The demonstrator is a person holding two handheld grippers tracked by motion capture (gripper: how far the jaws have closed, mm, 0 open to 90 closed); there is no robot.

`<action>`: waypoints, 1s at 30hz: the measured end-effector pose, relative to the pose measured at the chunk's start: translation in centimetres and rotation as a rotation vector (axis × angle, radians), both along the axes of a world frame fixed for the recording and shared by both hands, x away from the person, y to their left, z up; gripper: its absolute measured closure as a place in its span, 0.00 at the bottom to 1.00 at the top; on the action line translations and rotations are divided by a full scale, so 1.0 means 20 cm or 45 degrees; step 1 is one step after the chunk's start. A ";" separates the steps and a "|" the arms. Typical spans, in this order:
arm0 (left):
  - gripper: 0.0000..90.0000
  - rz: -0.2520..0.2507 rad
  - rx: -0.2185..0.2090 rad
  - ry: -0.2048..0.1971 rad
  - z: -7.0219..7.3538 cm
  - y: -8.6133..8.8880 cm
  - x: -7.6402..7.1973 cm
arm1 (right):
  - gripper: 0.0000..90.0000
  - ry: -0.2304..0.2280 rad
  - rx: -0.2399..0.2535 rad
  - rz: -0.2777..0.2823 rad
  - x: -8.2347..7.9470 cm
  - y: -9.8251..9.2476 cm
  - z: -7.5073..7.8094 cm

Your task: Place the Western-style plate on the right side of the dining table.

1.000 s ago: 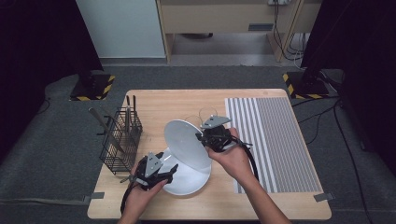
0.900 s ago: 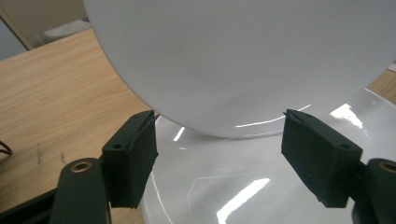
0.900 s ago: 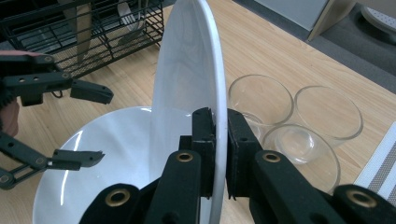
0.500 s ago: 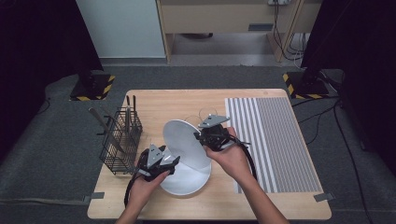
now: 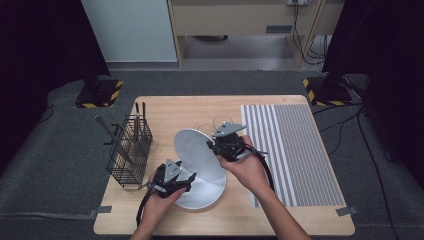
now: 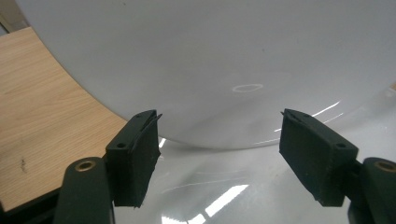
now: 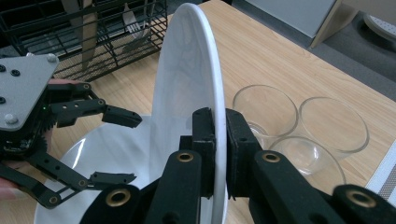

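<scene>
A white plate (image 5: 196, 149) stands tilted on edge, its lower rim resting on a second white plate (image 5: 205, 194) that lies flat on the table. My right gripper (image 5: 223, 146) is shut on the tilted plate's rim (image 7: 212, 116), its pads pressed on both faces. My left gripper (image 5: 184, 182) hovers open at the left edge of the flat plate (image 6: 233, 191). Its pads (image 6: 135, 154) stand wide apart with nothing between them, facing the tilted plate (image 6: 210, 56). The left gripper (image 7: 133, 148) also shows in the right gripper view, open over the flat plate.
A black wire basket (image 5: 127, 150) with cutlery stands at the table's left. Three clear glass bowls (image 7: 265, 109) sit behind the plates. A grey striped mat (image 5: 290, 150) covers the right side. The table's near edge (image 5: 225, 230) runs just below the flat plate.
The left gripper has shifted slightly toward the plates. The right gripper and the tilted plate have stayed put.
</scene>
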State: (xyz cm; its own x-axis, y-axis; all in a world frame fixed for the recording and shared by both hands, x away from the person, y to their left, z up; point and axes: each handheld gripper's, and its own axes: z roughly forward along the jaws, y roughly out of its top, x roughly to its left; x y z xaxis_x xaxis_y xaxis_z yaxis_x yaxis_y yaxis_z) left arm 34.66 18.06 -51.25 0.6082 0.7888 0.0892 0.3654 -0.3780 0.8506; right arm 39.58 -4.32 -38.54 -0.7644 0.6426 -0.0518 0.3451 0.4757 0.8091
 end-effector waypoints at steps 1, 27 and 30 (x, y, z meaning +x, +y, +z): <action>0.31 0.000 0.001 0.001 0.00 0.00 0.00 | 0.94 -0.003 0.001 -0.008 0.00 0.00 0.00; 0.34 -0.012 0.077 0.041 -0.06 -0.04 0.03 | 0.94 -0.036 -0.043 0.016 -0.04 0.10 0.03; 0.34 -0.012 0.082 0.041 -0.06 -0.03 0.03 | 0.92 -0.028 -0.041 0.025 -0.04 0.10 0.03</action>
